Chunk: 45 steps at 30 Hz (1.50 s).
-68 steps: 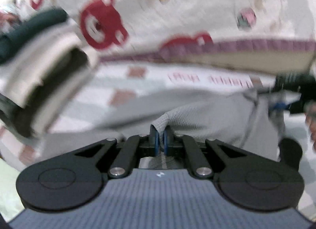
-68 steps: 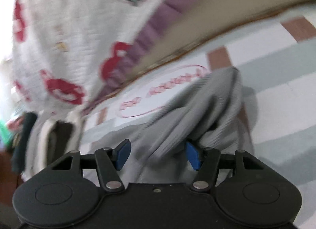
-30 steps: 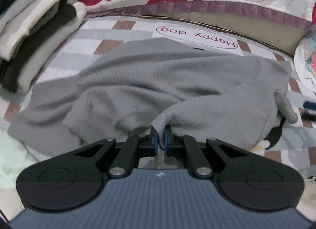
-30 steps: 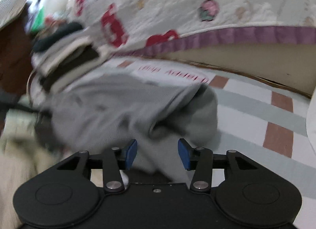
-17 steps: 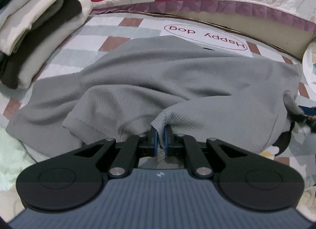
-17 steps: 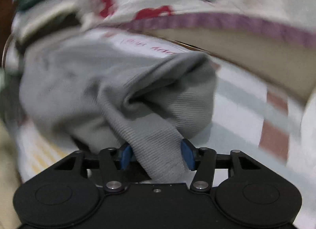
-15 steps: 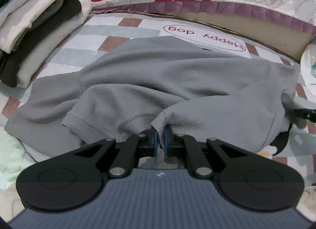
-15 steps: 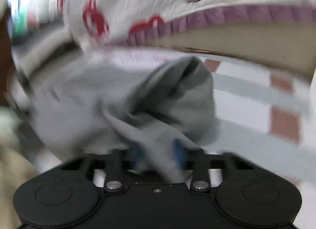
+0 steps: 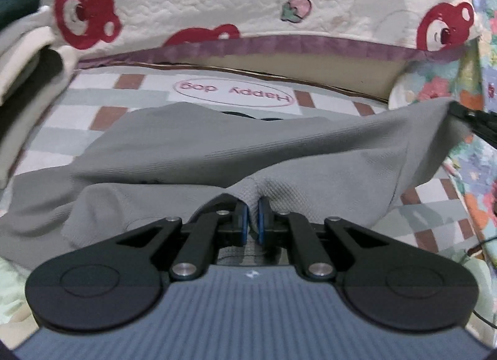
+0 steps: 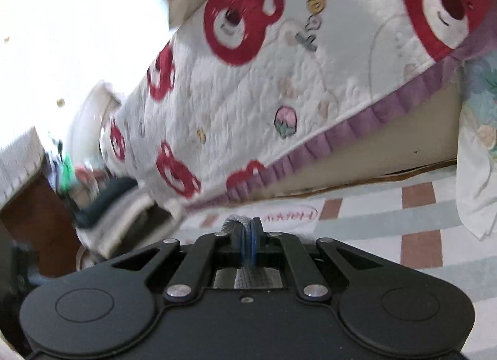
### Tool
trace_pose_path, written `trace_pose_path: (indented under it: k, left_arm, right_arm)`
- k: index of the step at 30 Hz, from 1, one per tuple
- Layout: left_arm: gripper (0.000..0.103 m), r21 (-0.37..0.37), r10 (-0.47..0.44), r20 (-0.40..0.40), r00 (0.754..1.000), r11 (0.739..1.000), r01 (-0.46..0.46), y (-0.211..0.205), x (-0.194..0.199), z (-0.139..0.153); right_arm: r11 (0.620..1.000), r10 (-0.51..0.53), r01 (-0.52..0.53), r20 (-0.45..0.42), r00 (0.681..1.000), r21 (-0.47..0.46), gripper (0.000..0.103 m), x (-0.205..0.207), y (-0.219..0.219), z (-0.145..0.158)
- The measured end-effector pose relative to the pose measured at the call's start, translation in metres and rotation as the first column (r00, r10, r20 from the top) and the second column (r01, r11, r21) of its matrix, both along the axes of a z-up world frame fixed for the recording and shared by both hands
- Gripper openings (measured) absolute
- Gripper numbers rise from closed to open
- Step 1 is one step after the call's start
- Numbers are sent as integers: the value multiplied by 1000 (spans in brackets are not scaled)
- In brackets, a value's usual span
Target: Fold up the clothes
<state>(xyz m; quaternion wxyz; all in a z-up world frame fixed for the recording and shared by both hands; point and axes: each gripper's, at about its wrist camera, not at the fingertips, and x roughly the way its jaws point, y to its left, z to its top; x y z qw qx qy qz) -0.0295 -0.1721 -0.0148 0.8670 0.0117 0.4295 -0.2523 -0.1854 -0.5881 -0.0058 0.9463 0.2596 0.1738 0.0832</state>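
Left hand-held gripper point(image 9: 252, 220): closed tight on a pinch of the grey shirt point(image 9: 217, 148), at the fabric's near edge.
Right hand-held gripper point(image 10: 247, 242): clamped on a bunched grey fold of the same shirt point(image 10: 236, 224); a strip of the cloth runs back between its fingers.
Grey shirt: spread over the checked mat point(image 9: 130, 102), lying mostly flat on the left, and lifted at its far right corner, where it stretches up toward the other gripper point(image 9: 472, 120).
Cloth state: taut along the top edge between the two held points, with a sagging fold in the middle.
Checked mat: shows a pink oval label reading "Happy dog" point(image 9: 234, 95) just beyond the shirt.
Folded clothes point(image 9: 25, 58): stacked at the left edge of the mat, beside the shirt.
Bear quilt point(image 9: 248, 2): hangs behind the mat, with a purple border along its lower edge.
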Motion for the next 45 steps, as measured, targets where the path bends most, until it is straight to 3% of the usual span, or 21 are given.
trace_pose_path:
  k: [3,5,8,9,10,11,15,17,20,23,25,27,30,34,37,39,40,41,43,44,45]
  left_arm:
    - [8,43,19,-75,997,999,-15,-12,23,-29]
    - [8,89,49,-129,990,995,-38,-15,39,-52]
    - [8,139,73,-143,987,989,-53,-14,46,-69]
    - [8,132,74,-145,987,990,-55,-13,45,-70]
    - [8,126,76,-147,986,990,-58,-11,45,-71]
    - [8,119,81,-150,985,991,-63,-10,45,-72]
    - [8,113,95,-152,984,991,-78,-10,44,-76]
    - [8,119,94,-149,984,990,-76,-12,42,-77]
    - [8,121,93,-144,985,990,-76,-13,41,-78]
    - [11,110,108,-159,981,990,-91,-9,41,-81]
    - [19,109,123,-176,977,988,-105,-6,41,-84]
    - [42,114,141,-194,971,986,-120,-3,41,-88]
    - [43,106,151,-205,967,986,-131,2,38,-92]
    - [43,91,146,-214,966,987,-129,5,37,-94]
    - [43,81,128,-216,968,990,-113,3,39,-96]
    - [48,84,114,-224,968,992,-97,-2,41,-101]
    - [49,93,111,-227,968,991,-92,-5,42,-103]
    - [49,101,105,-228,968,991,-84,-8,43,-105]
    - [31,114,87,-219,972,991,-63,-13,42,-106]
    - [9,112,78,-204,976,992,-56,-13,41,-102]
    - [10,104,67,-185,980,993,-49,-13,39,-95]
  right_arm:
    - [988,-124,105,-172,977,-116,12,32,-6,-32]
    - [958,-234,168,-301,924,-232,14,58,-6,-58]
    - [961,-232,162,-333,914,-225,17,53,-8,-70]
    - [964,-225,157,-339,914,-215,24,49,-9,-73]
    - [967,-217,152,-344,914,-206,42,46,-9,-77]
    - [969,-210,148,-349,913,-197,52,43,-10,-80]
    - [979,-197,155,-423,885,-133,52,24,-19,-101]
    - [977,-201,207,-473,858,-40,52,12,-27,-116]
    - [958,-177,266,-510,842,107,52,-3,-34,-138]
    - [944,-159,286,-533,831,166,53,-6,-30,-155]
    - [950,-141,261,-514,846,169,55,-5,-23,-159]
    - [964,-97,206,-498,862,169,50,2,-12,-159]
    - [976,-48,144,-480,876,165,48,12,2,-160]
    - [972,-91,180,-467,880,150,47,20,10,-163]
    - [950,-122,235,-452,884,204,47,22,4,-168]
    - [949,-133,243,-437,889,204,47,24,3,-169]
    - [955,-136,234,-433,891,183,39,25,4,-168]
    - [961,-138,226,-428,893,162,23,27,5,-167]
    - [969,-129,200,-394,910,145,18,25,7,-159]
    - [973,-124,187,-375,919,138,17,24,8,-155]
    - [975,-120,177,-348,930,134,17,22,8,-148]
